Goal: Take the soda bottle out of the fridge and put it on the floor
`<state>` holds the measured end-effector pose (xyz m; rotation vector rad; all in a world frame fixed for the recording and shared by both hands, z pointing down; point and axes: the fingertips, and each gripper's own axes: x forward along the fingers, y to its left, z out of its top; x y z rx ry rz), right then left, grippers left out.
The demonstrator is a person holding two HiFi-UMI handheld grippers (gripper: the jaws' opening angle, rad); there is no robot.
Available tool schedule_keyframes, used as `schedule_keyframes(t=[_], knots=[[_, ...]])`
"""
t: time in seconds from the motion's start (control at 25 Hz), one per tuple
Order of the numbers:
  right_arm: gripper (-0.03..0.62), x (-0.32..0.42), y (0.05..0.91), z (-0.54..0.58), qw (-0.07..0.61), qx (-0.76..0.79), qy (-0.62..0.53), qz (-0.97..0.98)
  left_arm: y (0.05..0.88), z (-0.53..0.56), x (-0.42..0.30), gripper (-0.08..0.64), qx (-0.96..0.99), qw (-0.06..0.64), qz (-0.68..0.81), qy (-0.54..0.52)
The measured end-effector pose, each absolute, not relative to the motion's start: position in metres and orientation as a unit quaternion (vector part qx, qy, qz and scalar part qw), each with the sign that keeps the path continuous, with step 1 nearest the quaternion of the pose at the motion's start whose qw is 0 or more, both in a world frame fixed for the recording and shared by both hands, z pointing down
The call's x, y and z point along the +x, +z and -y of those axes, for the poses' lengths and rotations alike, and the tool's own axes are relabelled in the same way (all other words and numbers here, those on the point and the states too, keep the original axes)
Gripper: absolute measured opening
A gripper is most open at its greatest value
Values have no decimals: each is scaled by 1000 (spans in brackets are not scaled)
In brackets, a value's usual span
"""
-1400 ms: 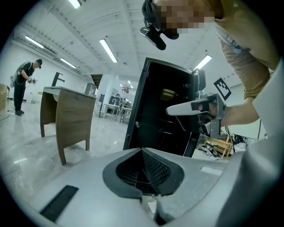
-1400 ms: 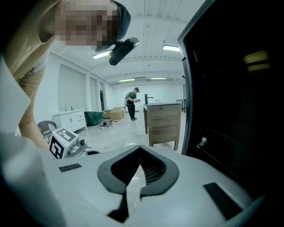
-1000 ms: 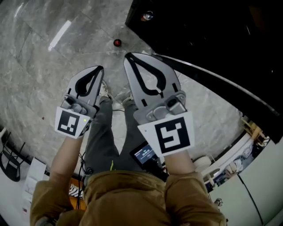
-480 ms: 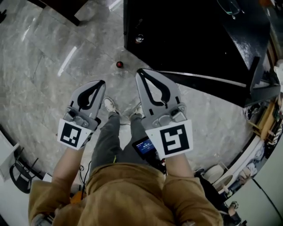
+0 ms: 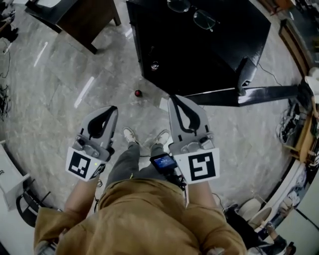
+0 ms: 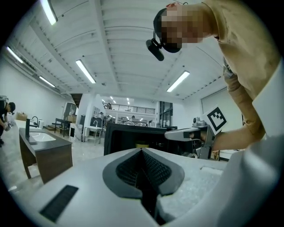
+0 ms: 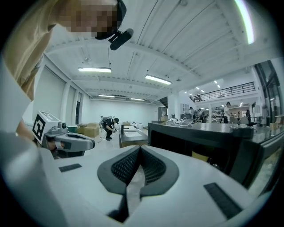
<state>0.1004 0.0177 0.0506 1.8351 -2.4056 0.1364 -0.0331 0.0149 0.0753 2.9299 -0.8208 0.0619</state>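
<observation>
Left gripper [image 5: 112, 109], right gripper [image 5: 175, 99], closed, empty

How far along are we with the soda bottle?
Possibly done: a small red-topped thing sits on the floor before the fridge, perhaps the bottle; too small to tell. In hand: nothing, left gripper and right gripper both shut, empty. Left: confirm the bottle.

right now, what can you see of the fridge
The fridge is a black box with a glossy top, standing on the grey stone floor. Its front is open; a black panel, likely the door, juts right. Glasses lie on top. A yellow thing shows inside.
</observation>
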Motion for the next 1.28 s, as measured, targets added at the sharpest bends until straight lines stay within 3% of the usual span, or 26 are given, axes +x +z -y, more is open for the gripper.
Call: schedule_keyframes(t=[0.8,1.28], knots=[[0,151,-53,-69,-1,622,-21,783,-56,-55,-56,2,945,-19,327,-29],[0,158,-97,-81,13,625,-69,777,-101,-56,-97,2,920,-50,379,-89]])
